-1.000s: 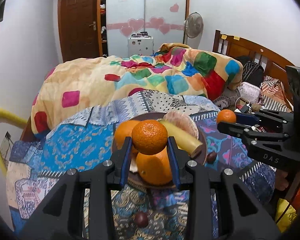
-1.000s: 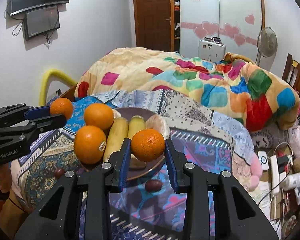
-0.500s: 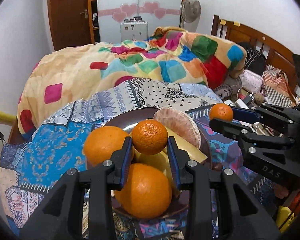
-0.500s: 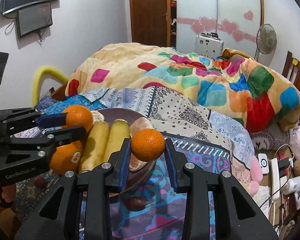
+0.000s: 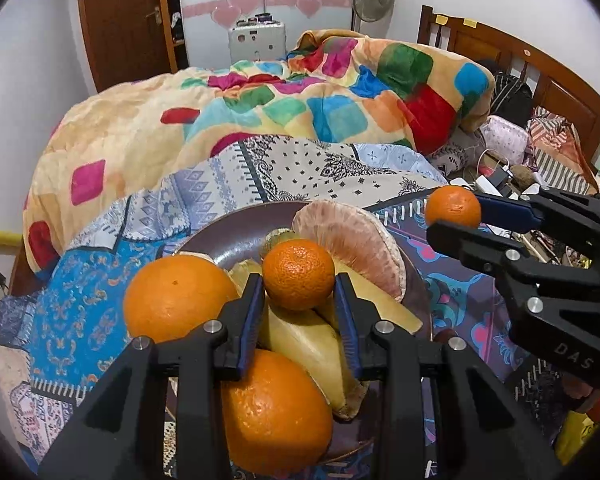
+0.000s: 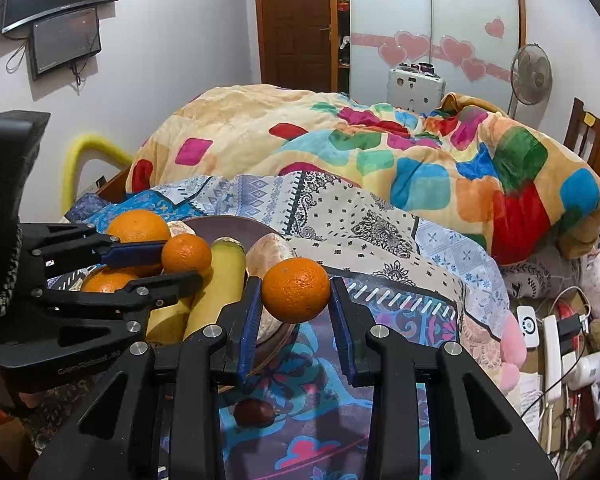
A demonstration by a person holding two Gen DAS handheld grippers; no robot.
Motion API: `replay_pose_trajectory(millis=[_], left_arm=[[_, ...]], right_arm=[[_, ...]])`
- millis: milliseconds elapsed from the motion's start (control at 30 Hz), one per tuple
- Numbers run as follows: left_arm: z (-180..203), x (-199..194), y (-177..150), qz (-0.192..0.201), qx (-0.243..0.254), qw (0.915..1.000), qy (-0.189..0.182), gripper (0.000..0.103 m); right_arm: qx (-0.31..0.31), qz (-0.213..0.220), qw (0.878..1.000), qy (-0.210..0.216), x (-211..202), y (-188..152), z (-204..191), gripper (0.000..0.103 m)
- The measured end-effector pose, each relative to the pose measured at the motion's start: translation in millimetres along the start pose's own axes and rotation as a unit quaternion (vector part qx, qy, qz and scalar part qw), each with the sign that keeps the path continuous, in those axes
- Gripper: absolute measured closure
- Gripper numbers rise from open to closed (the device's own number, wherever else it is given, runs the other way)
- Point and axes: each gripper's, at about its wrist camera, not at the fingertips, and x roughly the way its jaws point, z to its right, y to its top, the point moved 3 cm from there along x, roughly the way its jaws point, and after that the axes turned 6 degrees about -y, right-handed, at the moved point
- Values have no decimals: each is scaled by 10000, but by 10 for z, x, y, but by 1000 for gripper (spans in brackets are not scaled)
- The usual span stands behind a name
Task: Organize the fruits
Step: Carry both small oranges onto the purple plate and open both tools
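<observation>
A brown plate [image 5: 236, 232] on the patterned cloth holds two large oranges [image 5: 176, 300], bananas [image 5: 304, 340] and a peeled pomelo piece [image 5: 352, 248]. My left gripper [image 5: 299, 276] is shut on a small mandarin [image 5: 299, 274] and holds it over the plate's fruit; it also shows in the right wrist view [image 6: 180, 266]. My right gripper [image 6: 295, 292] is shut on another mandarin [image 6: 296, 290], just right of the plate [image 6: 228, 224]; it shows in the left wrist view [image 5: 454, 216] beyond the plate's right rim.
A small dark fruit [image 6: 254, 412] lies on the cloth below the right gripper. A colourful quilt [image 5: 300, 96] is heaped behind the plate. Chargers and cables [image 6: 552, 328] lie at the right. A wooden headboard [image 5: 520, 64] stands far right.
Both grippers have moved forward and lower toward the plate, each still holding its mandarin. The left mandarin now hangs over the bananas; the right one is close beside the plate's right edge.
</observation>
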Motion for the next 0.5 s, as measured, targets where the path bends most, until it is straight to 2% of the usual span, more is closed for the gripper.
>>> replay_pose_trajectory(millis=[100,200,500], left_arm=[[-3,-19,1,21,-37,10000,-52,63],[18,-79,3,113,8,9999,-30,52],[-144,-496,-22,561,-294,9980,-60,52]], right_arm=[[-4,-13,10000,14,7,5,0,72],[-21,-10,10000,10,3,4,-5,72],[-111,14,9999,127,-44,8,-135,72]])
